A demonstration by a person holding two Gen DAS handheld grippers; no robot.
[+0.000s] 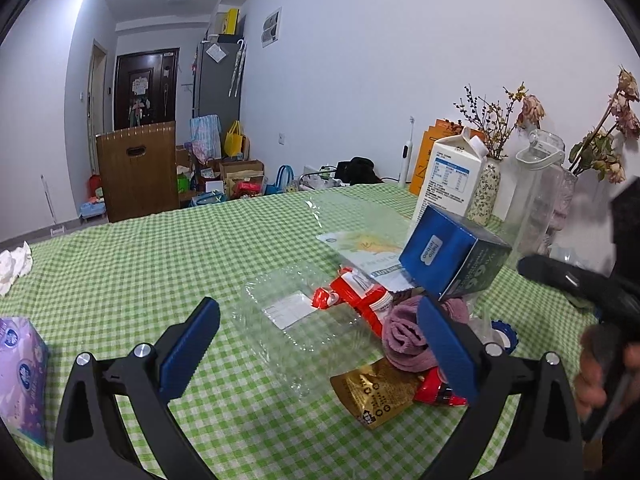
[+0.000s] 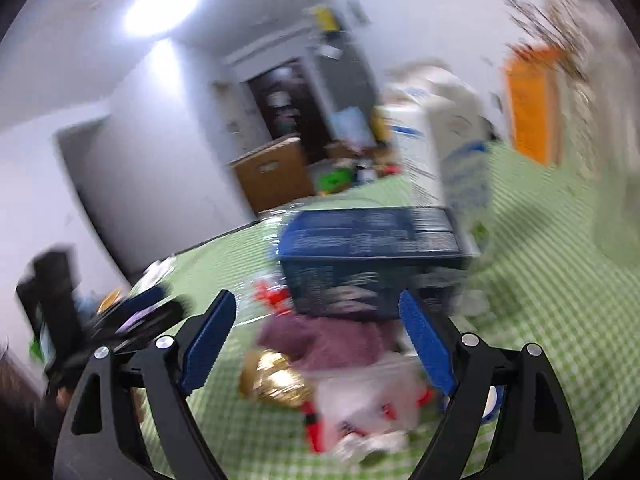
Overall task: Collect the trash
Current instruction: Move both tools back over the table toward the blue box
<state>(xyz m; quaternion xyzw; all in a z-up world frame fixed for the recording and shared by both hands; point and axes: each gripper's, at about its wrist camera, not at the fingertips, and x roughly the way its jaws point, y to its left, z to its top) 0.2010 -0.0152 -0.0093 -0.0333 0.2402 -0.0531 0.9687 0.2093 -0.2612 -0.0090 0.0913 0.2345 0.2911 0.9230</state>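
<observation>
A pile of trash lies on the green checked tablecloth point(image 1: 160, 264): a clear plastic tray point(image 1: 304, 320), a red wrapper point(image 1: 356, 296), a gold pouch point(image 1: 376, 394), a purple cloth point(image 1: 404, 336) and a tilted blue box point(image 1: 452, 260). My left gripper point(image 1: 320, 348) is open and empty, its jaws spread either side of the clear tray just above the table. My right gripper point(image 2: 320, 340) is open and empty. In its blurred view it hovers over the purple cloth point(image 2: 332, 340), gold pouch point(image 2: 276, 384) and blue box point(image 2: 368, 252). It also shows as a dark shape at the right of the left wrist view point(image 1: 580, 284).
A milk carton point(image 1: 452, 176), a clear jug point(image 1: 540, 196), a patterned vase point(image 1: 486, 196) with dried flowers and an orange bag point(image 1: 430, 148) stand along the table's far right. A purple tissue pack point(image 1: 20, 372) and crumpled tissue point(image 1: 14, 268) lie at the left.
</observation>
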